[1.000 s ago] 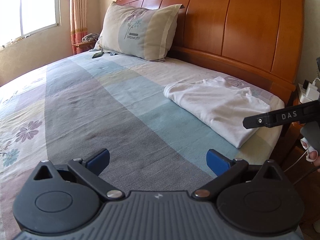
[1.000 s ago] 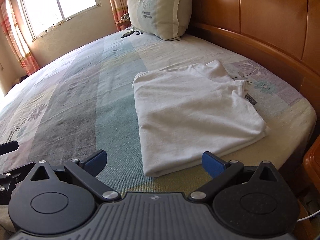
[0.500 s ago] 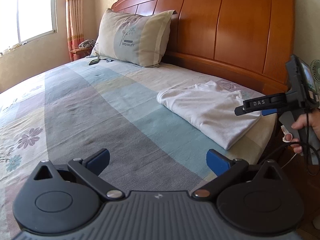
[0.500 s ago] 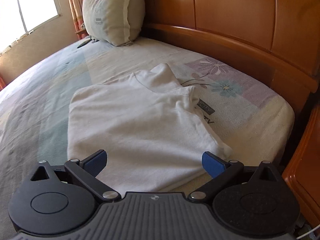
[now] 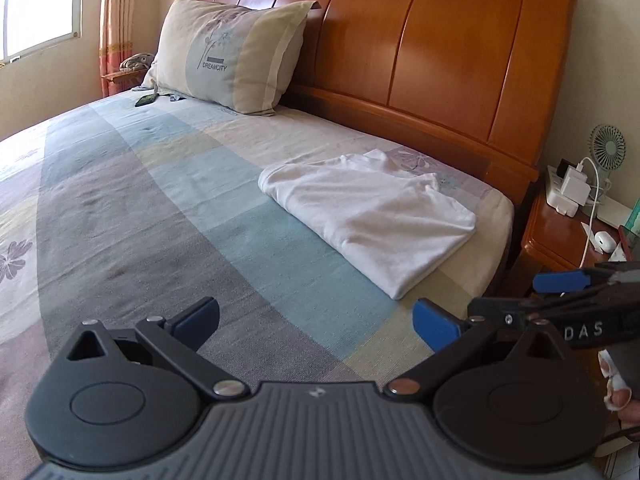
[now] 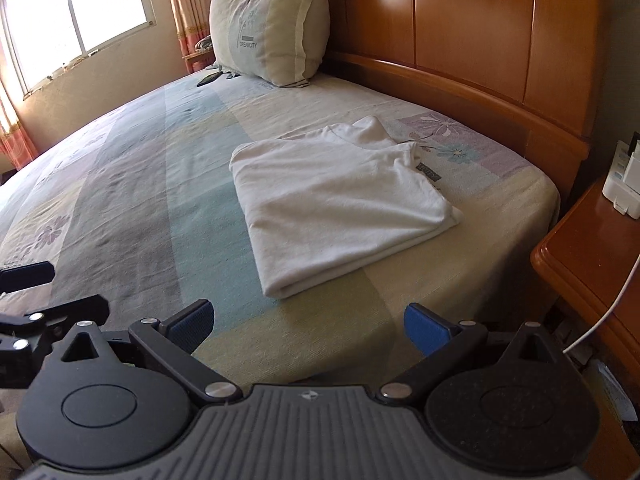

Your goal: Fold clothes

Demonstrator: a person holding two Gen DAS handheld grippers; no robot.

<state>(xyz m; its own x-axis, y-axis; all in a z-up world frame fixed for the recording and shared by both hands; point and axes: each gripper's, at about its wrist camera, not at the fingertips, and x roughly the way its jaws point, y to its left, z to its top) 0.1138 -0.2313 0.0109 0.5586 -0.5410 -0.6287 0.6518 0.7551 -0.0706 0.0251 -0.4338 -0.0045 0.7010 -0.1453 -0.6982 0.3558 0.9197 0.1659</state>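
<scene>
A white garment [image 5: 372, 212] [image 6: 340, 200] lies folded into a flat rectangle on the bed near the headboard corner. My left gripper [image 5: 316, 318] is open and holds nothing; it hovers over the striped bedsheet, well short of the garment. My right gripper [image 6: 308, 320] is also open with nothing in it, above the bed's near edge, a short way in front of the garment's folded corner. In the left wrist view the right gripper's body shows at the right edge, held by a hand [image 5: 616, 384]. Part of the left gripper shows at the left edge of the right wrist view.
A pillow [image 5: 228, 52] [image 6: 272, 28] leans on the wooden headboard [image 5: 440, 40]. A dark phone [image 5: 145, 100] lies beside the pillow. To the right stands a wooden nightstand [image 5: 560, 236] [image 6: 592, 240] with a charger, cable and small fan [image 5: 608, 148]. A window [image 6: 76, 12] is at the left.
Both grippers have drawn back from the folded garment toward the bed's near edge. The right gripper has moved off the garment, which lies unchanged. Both stayed open.
</scene>
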